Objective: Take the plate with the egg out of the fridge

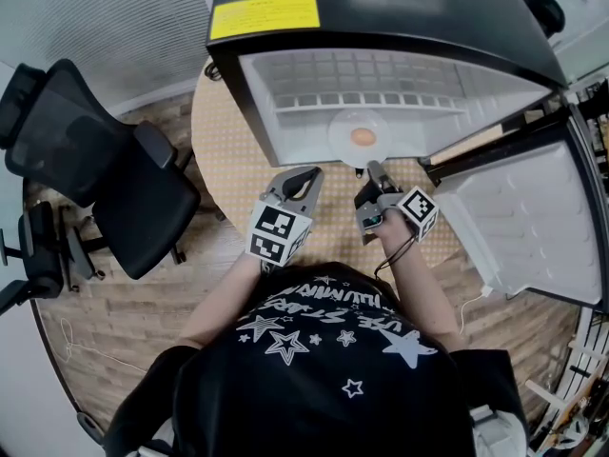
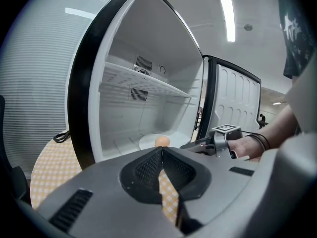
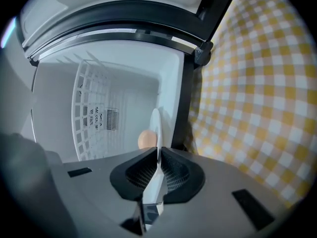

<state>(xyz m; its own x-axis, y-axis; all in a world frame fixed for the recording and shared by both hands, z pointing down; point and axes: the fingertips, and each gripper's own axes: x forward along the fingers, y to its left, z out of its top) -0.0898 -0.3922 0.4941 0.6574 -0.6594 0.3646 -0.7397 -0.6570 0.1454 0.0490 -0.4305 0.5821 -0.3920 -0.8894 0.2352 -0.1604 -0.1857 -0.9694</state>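
Plate (image 1: 339, 133) with egg (image 1: 362, 137): on fridge (image 1: 428, 89) floor, upper centre of frame; near rim clamped between right gripper (image 1: 372, 169) jaws. Left gripper (image 1: 310, 173): jaws together on nothing, lower left of plate, over checked tablecloth (image 1: 228, 160).

**Table** (image 1: 224, 150): round, under a yellow-and-white checked cloth. It lay beneath the left gripper (image 1: 309, 174) and the right gripper (image 1: 373, 169) and reached ahead of them. It carried one small black fridge (image 1: 381, 8), door open, straight ahead of both tools.

**Fridge floor** (image 1: 295, 127): white, just ahead of the right gripper. It carried one white plate (image 1: 338, 136), whose near rim was pinched between that gripper's jaws. A brown egg (image 1: 362, 137) sat on the plate, just past the jaw tips.

**Wire shelf** (image 1: 362, 69): white grid, above the plate and deeper in.

**Wooden floor** (image 1: 124, 312): planked, well off to the left gripper's outer side. It carried one black office chair (image 1: 105, 160).
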